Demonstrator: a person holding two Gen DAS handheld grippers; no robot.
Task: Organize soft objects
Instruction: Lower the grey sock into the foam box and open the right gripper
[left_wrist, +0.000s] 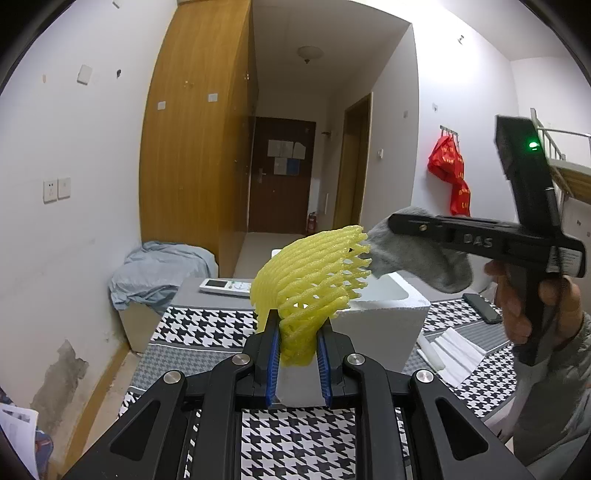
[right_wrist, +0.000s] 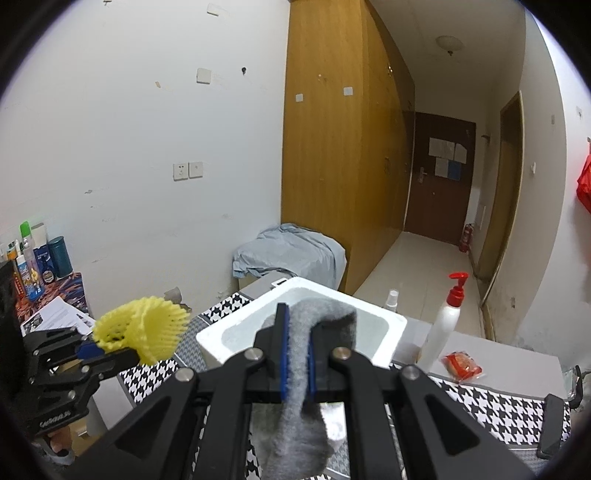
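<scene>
My left gripper (left_wrist: 297, 332) is shut on a yellow foam fruit net (left_wrist: 314, 273), which fans up and to the right above the white foam box (left_wrist: 384, 314). In the right wrist view that net (right_wrist: 144, 328) and the left gripper (right_wrist: 107, 354) show at the left. My right gripper (right_wrist: 297, 347) is shut on a grey sock (right_wrist: 306, 369), whose toe hangs down below the fingers over the foam box (right_wrist: 391, 328). From the left wrist view the sock (left_wrist: 417, 258) and the right gripper (left_wrist: 399, 223) hover at the right, close to the net's tip.
A houndstooth cloth (left_wrist: 295, 443) covers the table. On it lie a remote (left_wrist: 225, 287), a phone (left_wrist: 482, 308) and white foam strips (left_wrist: 454, 350). A pump bottle (right_wrist: 443, 325), a small spray bottle (right_wrist: 391, 299) and a red packet (right_wrist: 461, 365) stand right of the box.
</scene>
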